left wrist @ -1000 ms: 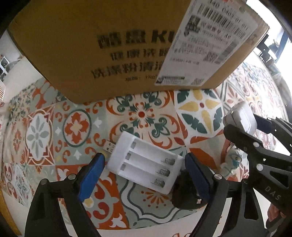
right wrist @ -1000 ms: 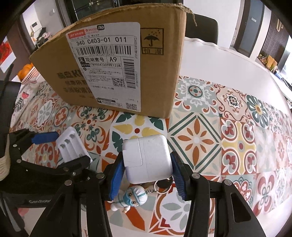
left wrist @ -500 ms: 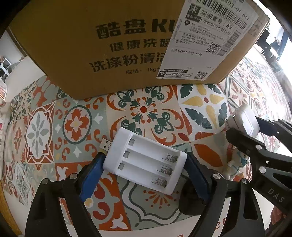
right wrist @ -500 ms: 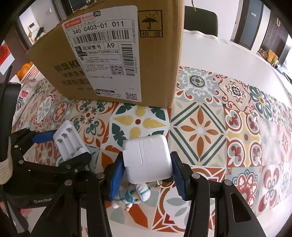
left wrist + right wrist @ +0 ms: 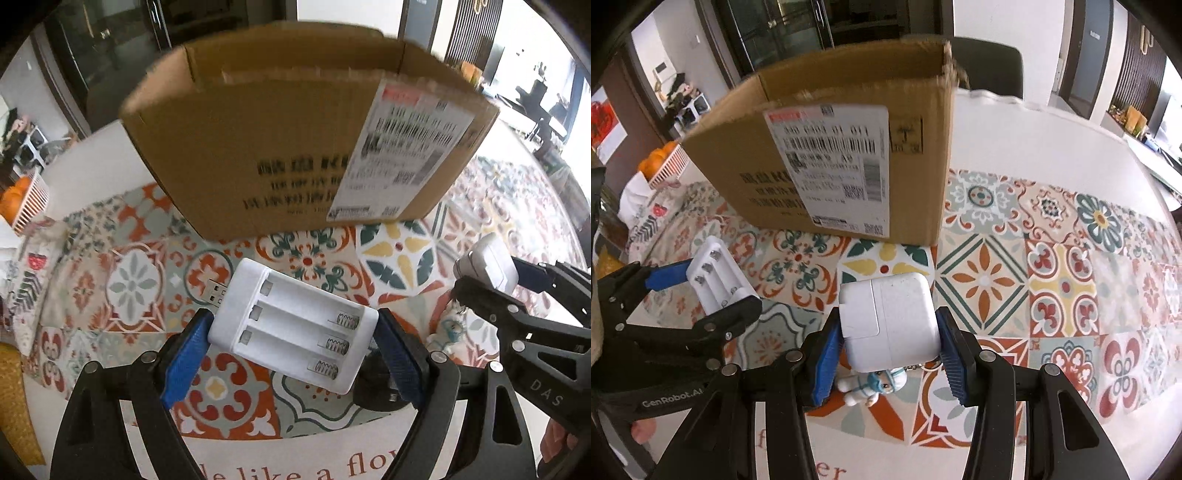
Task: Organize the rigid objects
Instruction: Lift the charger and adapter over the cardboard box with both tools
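My left gripper (image 5: 291, 339) is shut on a white battery charger (image 5: 295, 328) with three empty slots and a USB plug, held above the patterned tablecloth. It also shows at the left of the right wrist view (image 5: 716, 280). My right gripper (image 5: 888, 339) is shut on a white power adapter (image 5: 890, 325), also lifted; it shows at the right of the left wrist view (image 5: 491, 262). An open cardboard box (image 5: 303, 136) with a shipping label stands just ahead of both grippers (image 5: 842, 155). Its inside is hidden.
A small astronaut figurine keychain (image 5: 875, 386) lies on the tablecloth (image 5: 1052, 280) under the adapter. A dark round object (image 5: 380, 387) lies below the charger. A basket of oranges (image 5: 665, 162) stands far left. A dark chair (image 5: 986, 66) is behind the box.
Both grippers have risen with their objects and tilted back; the box's top rim and the room behind now show. The charger left the tablecloth.
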`<state>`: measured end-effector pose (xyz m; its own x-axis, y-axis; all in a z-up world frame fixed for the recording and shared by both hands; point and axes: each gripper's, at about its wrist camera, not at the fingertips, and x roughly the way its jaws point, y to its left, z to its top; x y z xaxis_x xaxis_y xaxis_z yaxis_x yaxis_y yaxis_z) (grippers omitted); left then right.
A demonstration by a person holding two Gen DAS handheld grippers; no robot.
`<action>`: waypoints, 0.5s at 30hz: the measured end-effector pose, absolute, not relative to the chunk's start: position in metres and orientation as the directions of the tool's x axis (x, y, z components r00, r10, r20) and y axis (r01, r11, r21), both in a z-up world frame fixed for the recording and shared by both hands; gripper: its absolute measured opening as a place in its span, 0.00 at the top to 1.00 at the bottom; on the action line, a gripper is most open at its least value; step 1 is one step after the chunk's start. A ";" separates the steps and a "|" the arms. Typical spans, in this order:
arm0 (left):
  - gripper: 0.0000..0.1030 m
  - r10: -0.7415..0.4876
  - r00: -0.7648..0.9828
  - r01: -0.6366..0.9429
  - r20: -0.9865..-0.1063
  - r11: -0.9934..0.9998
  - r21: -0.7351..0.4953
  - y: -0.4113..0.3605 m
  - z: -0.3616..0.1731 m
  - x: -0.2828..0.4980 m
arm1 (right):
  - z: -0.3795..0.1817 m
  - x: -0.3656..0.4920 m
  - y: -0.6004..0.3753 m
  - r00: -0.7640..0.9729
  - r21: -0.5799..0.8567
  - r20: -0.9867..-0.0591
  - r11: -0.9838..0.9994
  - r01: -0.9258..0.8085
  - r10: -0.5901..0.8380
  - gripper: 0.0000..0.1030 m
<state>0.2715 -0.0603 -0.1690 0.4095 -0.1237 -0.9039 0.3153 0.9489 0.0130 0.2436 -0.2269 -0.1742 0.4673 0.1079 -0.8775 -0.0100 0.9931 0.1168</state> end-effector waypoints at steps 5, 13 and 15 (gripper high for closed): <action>0.15 -0.139 0.468 0.308 -0.873 0.951 0.014 -0.057 -0.138 0.265 | -0.147 0.237 -0.226 0.512 0.125 -0.852 0.992 -0.009 0.112 0.52; 0.15 -0.160 0.548 0.302 -0.821 0.953 0.016 -0.053 -0.090 0.261 | -0.098 0.233 -0.221 0.598 0.118 -0.794 0.993 -0.029 0.111 0.52; 0.15 -0.167 0.568 0.304 -0.806 0.953 0.016 -0.053 -0.078 0.262 | -0.087 0.234 -0.220 0.618 0.118 -0.778 0.992 -0.035 0.114 0.52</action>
